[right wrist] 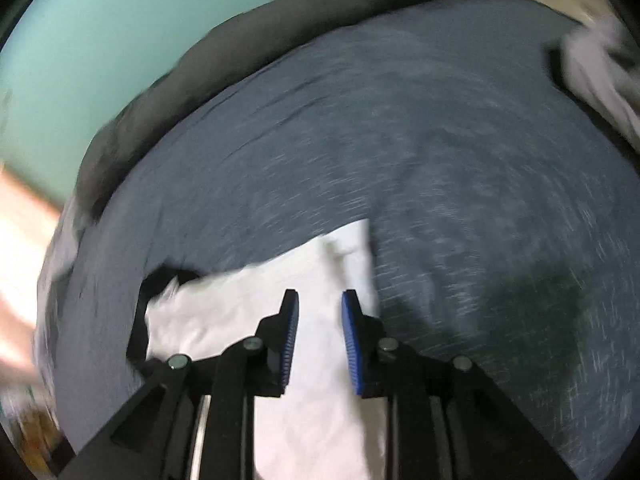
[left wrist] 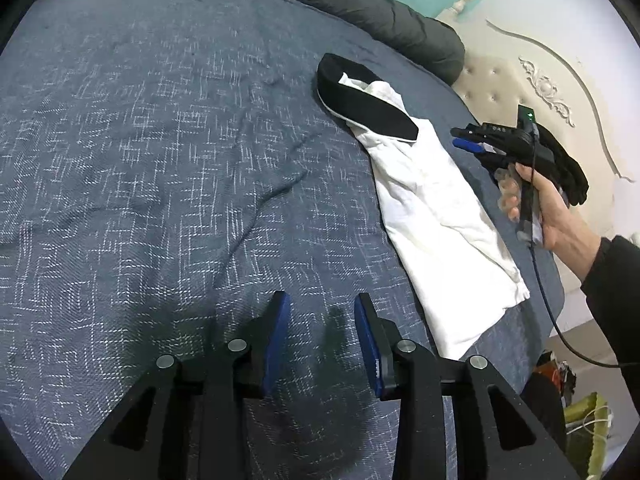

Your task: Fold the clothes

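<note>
My left gripper (left wrist: 322,320) hangs over the blue bedspread (left wrist: 160,160) with its jaws partly apart and nothing between them; only the patterned cloth shows in the gap. Its blue pads (left wrist: 276,340) stand clear of the fabric below, and a dark shadow lies on the spread under them.

My right gripper (right wrist: 320,312) has its jaws a little apart, with a slim gap between the ribbed blue pads (right wrist: 352,344). The picture from that wrist is smeared. The white garment (right wrist: 280,320) lies on the bed directly beneath and ahead of the fingers, but I see none of it pinched between the pads, so I read the gripper as holding nothing. From the left wrist I can see the same gripper (left wrist: 466,138) held in a hand (left wrist: 552,208) with a dark sleeve, hovering just beyond the far edge of the garment, a cable trailing down from it.

The white garment (left wrist: 436,216) lies folded into a long narrow strip near the right edge of the bed, running from near my left gripper up toward the headboard (left wrist: 532,80). Its black collar (left wrist: 360,100) sits at the far end. A dark grey quilt (left wrist: 380,12) is rolled along the far side of the bed, against a green wall (right wrist: 100,40).
</note>
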### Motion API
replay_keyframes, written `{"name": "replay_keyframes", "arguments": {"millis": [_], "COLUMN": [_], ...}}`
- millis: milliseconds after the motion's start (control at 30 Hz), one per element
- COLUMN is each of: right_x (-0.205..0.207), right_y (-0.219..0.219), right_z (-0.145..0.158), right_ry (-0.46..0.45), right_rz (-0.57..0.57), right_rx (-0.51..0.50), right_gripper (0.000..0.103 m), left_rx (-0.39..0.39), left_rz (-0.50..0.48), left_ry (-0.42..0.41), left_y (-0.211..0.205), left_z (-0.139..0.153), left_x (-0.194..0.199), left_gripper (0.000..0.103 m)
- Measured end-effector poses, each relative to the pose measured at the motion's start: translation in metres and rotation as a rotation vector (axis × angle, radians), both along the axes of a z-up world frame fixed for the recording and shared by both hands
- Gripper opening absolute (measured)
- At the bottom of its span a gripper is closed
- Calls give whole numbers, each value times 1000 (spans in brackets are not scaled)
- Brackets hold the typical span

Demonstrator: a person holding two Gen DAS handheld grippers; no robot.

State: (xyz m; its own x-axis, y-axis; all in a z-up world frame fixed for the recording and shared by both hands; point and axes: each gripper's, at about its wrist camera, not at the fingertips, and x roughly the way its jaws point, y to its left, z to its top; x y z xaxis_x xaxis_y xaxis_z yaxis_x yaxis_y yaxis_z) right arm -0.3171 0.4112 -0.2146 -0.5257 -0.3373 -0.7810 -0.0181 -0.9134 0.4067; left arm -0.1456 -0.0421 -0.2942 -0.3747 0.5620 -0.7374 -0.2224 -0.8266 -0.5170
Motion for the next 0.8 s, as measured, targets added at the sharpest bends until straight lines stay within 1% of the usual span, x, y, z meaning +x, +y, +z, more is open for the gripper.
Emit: {"name": "replay_keyframes", "arguments": {"millis": [67,100,200,267,333,367,500,567,633,700,767,800], "right_x": [3,3,-5,-11,-16,-18,-32,-35,-40,-40,-38,-36], "right_y": [-15,-20,-25,-27,-23,-23,-23,-23,-28,-29,-29,-26], "right_z": [1,0,-6,-10,-9,-8,-16,-18,-20,-19,-15,-12], "right_ry": [-6,-15,-37,-33,-16,-16,-26,-26,-23,-16,-1,18], "right_rz": [84,104,88,66,52,52,63,80,88,95,95,77], "right_rx": [49,55,107,139,142,140,194,193,241,250,254,244], "right_gripper": [22,22,22,22,22,24,24,24,23,5,4,3], "left_rx": [-2,-4,-6,-7,-9,-9,-9,-10,-10,-8,-10,-11], "left_rz": [1,1,1,2,1,1,1,2,3,2,-1,-1], "left_ry": [3,2,-2,-5,-7,-8,-13,-14,-13,-14,-14,-15], "left_y": [1,1,1,1,0,0,-2,-3,-4,-3,-2,-2], "left_z": [1,1,-1,-2,-2,-3,-4,-4,-4,-4,-5,-6], "left_x": [1,1,2,2,1,0,-3,-3,-4,-4,-3,-3], "left_gripper": [39,39,40,40,40,40,40,41,41,41,41,41]}}
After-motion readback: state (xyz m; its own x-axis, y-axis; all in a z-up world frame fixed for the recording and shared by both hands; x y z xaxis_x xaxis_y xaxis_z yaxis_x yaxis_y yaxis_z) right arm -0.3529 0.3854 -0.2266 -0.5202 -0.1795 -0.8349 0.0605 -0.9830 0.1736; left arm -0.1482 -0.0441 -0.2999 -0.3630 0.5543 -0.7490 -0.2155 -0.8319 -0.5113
